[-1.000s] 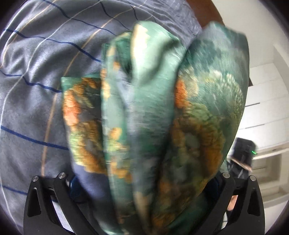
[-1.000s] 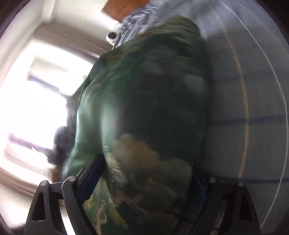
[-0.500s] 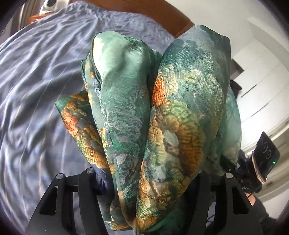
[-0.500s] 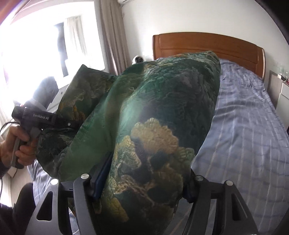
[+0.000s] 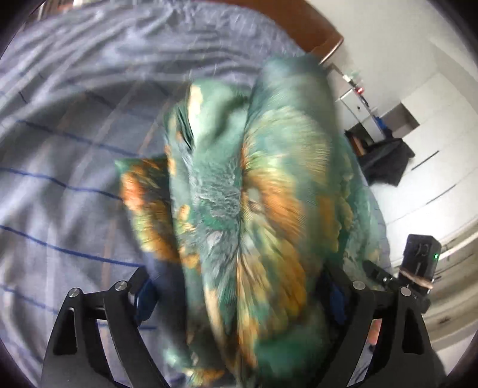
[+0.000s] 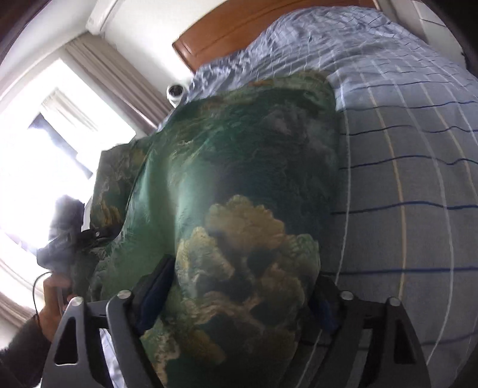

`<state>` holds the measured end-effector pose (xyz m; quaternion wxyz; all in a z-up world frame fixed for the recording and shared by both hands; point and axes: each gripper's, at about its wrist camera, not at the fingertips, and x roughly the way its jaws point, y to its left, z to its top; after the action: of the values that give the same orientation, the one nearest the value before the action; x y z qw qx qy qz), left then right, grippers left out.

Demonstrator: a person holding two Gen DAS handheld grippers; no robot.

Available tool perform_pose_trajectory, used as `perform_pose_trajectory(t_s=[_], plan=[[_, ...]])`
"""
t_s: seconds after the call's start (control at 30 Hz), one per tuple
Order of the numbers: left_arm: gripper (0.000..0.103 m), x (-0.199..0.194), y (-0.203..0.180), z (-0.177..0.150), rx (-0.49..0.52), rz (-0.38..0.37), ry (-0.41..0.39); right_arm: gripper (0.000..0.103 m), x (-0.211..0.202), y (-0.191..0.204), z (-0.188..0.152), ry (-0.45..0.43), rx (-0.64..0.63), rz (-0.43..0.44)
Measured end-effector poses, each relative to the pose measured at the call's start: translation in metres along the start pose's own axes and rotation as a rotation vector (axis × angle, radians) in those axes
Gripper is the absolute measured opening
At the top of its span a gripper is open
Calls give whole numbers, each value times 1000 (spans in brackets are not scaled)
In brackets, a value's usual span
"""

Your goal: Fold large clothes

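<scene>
A large green garment with orange and tan flower print bulges out in thick folds between the fingers of my left gripper, which is shut on it above the bed. The same garment fills the right wrist view, held in my right gripper, also shut on it. The cloth hangs between both grippers, over the grey-blue striped bedsheet. The left gripper shows in the right wrist view at the left, held by a hand. The right gripper shows in the left wrist view at the lower right.
The bed has a wooden headboard at its far end. A bright window with curtains is on the left side. White cabinets and a dark bundle stand on the other side. A small white camera sits by the headboard.
Both grippers have swung with the garment. The views now tilt down toward the bedsheet, and the cloth has dropped closer to the bed. Both grips stay shut.
</scene>
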<state>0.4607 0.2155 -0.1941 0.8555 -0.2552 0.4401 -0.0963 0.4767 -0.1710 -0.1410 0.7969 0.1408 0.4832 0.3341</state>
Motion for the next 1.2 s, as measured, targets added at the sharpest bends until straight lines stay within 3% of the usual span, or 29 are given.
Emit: perform_pose_trajectory(t_s=[0.07, 0.13, 0.2, 0.33, 0.43, 0.47, 0.53, 0.63, 0.67, 0.73, 0.87, 1.03, 1.2], plan=[[90, -25, -11, -9, 49, 67, -46, 86, -13, 6, -2, -18, -11, -45], [96, -65, -31, -21, 180, 182, -174, 86, -32, 18, -9, -63, -67, -101], [101, -99, -56, -40, 283, 266, -277, 86, -57, 31, -9, -139, -173, -169], [102, -137, -102, -70, 369, 419, -443, 86, -110, 78, -28, -287, -378, -373], [103, -159, -127, -87, 416, 511, -571, 88, -157, 101, -48, -441, -431, -429], [103, -168, -135, -92, 439, 536, -609, 95, -172, 107, -55, -474, -424, -425], [103, -171, -151, -98, 471, 600, -640, 103, -188, 111, -67, -481, -391, -415], [103, -180, -172, -124, 485, 723, -658, 103, -205, 115, -88, -454, -339, -422], [103, -184, -172, -131, 489, 731, -658, 103, -212, 116, -92, -452, -318, -416], [103, -188, -182, -149, 485, 692, -619, 103, -221, 120, -99, -468, -293, -418], [103, -185, -185, -175, 407, 581, -486, 103, -231, 142, -115, -449, -290, -504], [103, -178, -184, -192, 342, 533, -400, 103, -232, 175, -136, -383, -332, -547], [103, -177, -186, -204, 335, 540, -384, 103, -228, 183, -158, -351, -338, -564]])
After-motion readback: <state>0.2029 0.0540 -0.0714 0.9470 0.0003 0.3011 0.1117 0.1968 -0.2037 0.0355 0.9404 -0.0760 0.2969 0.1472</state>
